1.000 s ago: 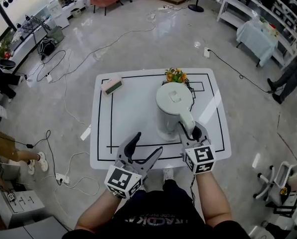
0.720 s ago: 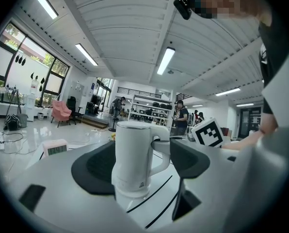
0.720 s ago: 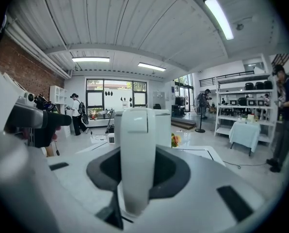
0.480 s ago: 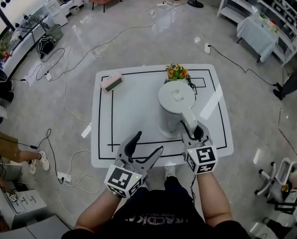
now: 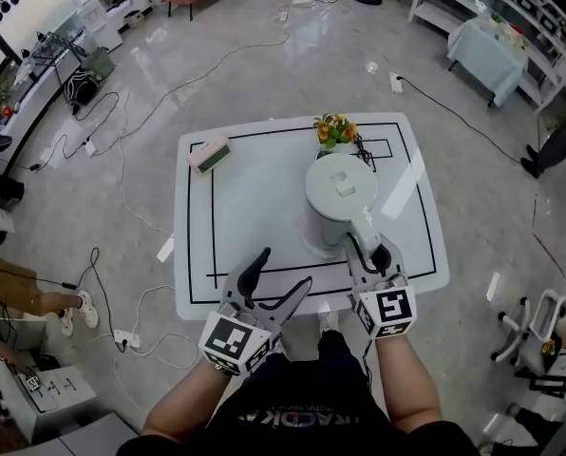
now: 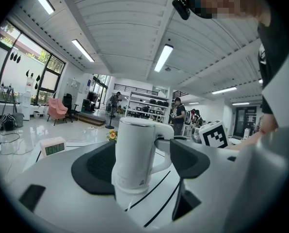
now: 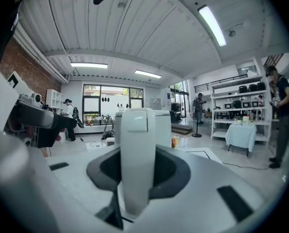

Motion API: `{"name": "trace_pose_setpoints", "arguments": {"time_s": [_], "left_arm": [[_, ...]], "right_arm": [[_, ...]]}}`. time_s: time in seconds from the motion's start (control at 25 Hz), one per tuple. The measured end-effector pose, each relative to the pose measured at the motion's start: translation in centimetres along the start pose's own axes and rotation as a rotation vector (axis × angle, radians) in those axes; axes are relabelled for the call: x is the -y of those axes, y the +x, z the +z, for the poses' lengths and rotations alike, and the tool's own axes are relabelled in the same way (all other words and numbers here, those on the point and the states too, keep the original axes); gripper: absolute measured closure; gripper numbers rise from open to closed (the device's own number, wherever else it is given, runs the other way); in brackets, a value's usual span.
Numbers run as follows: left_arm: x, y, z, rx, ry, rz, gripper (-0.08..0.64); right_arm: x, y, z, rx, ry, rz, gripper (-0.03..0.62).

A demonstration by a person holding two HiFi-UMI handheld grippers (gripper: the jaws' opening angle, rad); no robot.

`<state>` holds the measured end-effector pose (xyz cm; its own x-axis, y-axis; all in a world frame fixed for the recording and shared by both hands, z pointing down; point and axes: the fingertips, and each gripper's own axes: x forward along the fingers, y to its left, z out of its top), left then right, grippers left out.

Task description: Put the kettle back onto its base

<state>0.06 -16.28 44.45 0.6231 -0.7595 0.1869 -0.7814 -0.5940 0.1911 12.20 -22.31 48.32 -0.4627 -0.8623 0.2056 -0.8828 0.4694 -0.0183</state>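
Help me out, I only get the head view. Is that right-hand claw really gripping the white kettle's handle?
Observer: Yes. In the right gripper view the handle stands upright between the right gripper pads, and both press on it.
Visitor: And the left claw?
Observer: The left gripper is open. Its own view shows the kettle standing farther off, with nothing held between the pads.
Visitor: What is the pink block at the table's far corner?
Observer: It looks like a small clock. The left gripper view shows a greenish display on its front.
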Motion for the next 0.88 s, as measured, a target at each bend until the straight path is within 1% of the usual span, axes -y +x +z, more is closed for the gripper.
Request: {"name": "trace_pose_setpoints", "arguments": {"time_s": [0.48, 0.88], "left_arm": [[-0.2, -0.4, -0.5, -0.020, 0.001, -0.018, 0.209], [-0.7, -0.6, -1.0, -0.032, 0.002, -0.010, 0.209]], "right_arm": [[-0.3, -1.1, -0.1, 0.049, 0.004, -0.020, 0.480], [-0.8, -0.7, -0.1, 0.082, -0.010, -0.009, 0.480]]}}
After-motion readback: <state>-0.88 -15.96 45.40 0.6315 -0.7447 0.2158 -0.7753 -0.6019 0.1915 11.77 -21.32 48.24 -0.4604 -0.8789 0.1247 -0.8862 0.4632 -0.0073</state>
